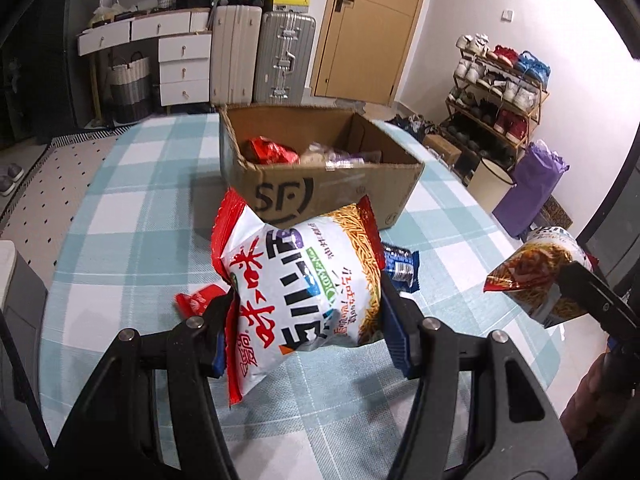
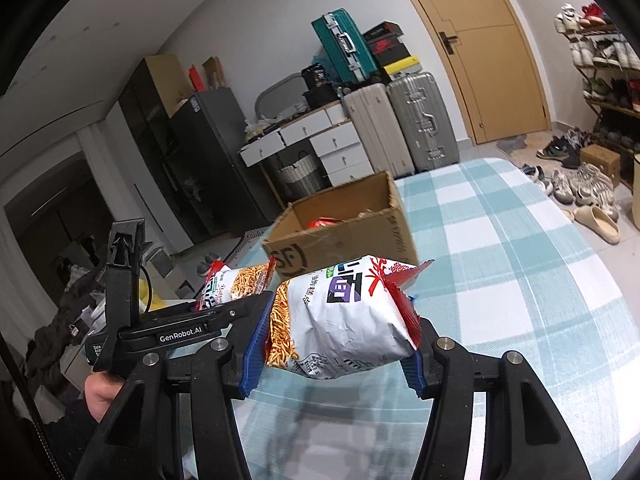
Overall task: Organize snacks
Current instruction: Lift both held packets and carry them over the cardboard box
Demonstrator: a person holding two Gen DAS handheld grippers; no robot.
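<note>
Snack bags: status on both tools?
Left tool shut on snack bag. Right tool shut on second bag. Cardboard box ahead, open, partly filled; path clear.

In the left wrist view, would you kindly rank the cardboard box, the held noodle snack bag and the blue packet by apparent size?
1. Cardboard box and the noodle snack bag in the left gripper look alike; the bag is far nearer the camera, so I will not rank them.
2. Blue packet, clearly smallest, partly hidden.
</note>
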